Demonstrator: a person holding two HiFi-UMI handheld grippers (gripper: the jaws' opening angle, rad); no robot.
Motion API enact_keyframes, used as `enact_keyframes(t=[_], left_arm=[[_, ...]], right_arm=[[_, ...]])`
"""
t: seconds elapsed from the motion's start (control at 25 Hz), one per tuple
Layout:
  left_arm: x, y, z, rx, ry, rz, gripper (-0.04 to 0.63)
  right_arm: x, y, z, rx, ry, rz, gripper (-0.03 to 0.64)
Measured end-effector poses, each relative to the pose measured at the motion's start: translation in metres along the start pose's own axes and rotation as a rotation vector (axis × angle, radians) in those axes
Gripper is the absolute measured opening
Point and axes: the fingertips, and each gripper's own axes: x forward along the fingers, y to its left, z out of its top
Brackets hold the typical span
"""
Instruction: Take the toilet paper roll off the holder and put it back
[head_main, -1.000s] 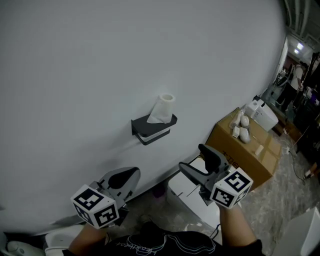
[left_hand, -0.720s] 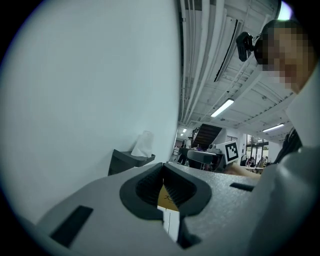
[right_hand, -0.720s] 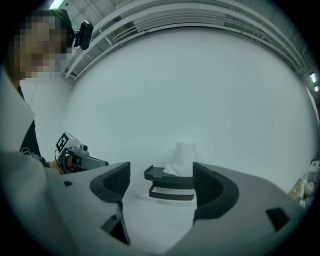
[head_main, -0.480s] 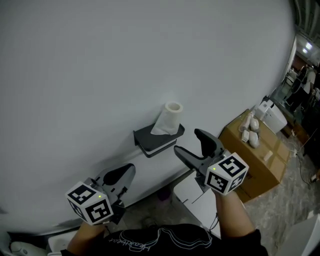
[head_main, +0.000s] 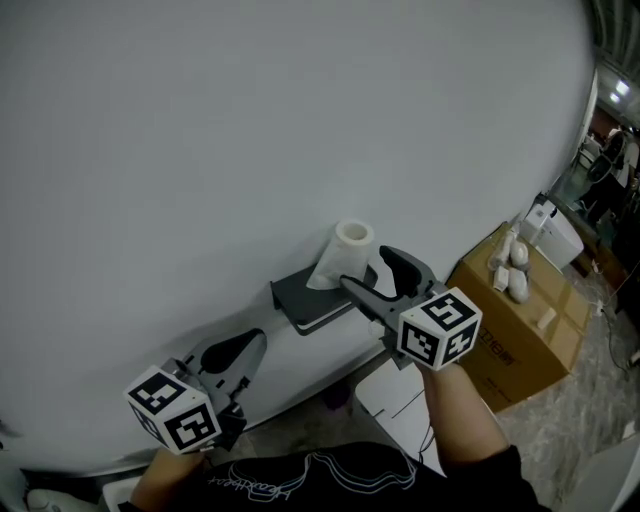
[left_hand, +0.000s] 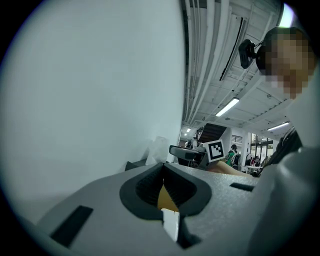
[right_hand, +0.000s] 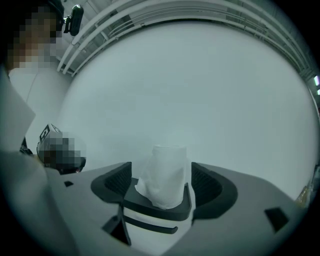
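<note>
A white toilet paper roll (head_main: 351, 246) stands upright on a black wall-mounted holder (head_main: 305, 303), with a loose sheet hanging down its front. My right gripper (head_main: 369, 269) is open just in front of the roll, at the holder's right end. In the right gripper view the roll (right_hand: 167, 172) and holder (right_hand: 159, 209) line up between the spread jaws, and no contact shows. My left gripper (head_main: 228, 357) hangs low at the left, below the holder, shut with nothing in it. The left gripper view shows its jaws (left_hand: 163, 175) closed and the roll (left_hand: 158, 149) beyond them.
The plain white wall (head_main: 250, 130) fills most of the view. A cardboard box (head_main: 512, 315) with small white items on top stands at the right. A white unit (head_main: 398, 398) sits on the floor below the holder. A cluttered room lies at the far right.
My right gripper has risen and moved in toward the roll, still open. The left gripper has stayed low and shut. The head view has shifted slightly.
</note>
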Motion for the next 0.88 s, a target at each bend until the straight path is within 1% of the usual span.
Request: enact_keyframes(t=[0.48, 0.6, 0.72, 0.88], left_arm=[[-0.002, 0.011, -0.001, -0.013, 0.000, 0.009, 0.005], [-0.003, 0.015, -0.001, -0.017, 0.000, 0.008, 0.006], [-0.003, 0.017, -0.002, -0.014, -0.002, 0.006, 0.006], [-0.003, 0.019, 0.001, -0.021, -0.012, 0.004, 0.006]], right_arm=[[0.031, -0.015, -0.011, 0.003, 0.034, 0.002, 0.362], [0.036, -0.014, -0.012, 0.004, 0.036, 0.004, 0.337], [0.038, -0.013, -0.015, 0.002, 0.042, 0.002, 0.286], [0.036, -0.013, -0.015, 0.005, 0.037, 0.009, 0.273]])
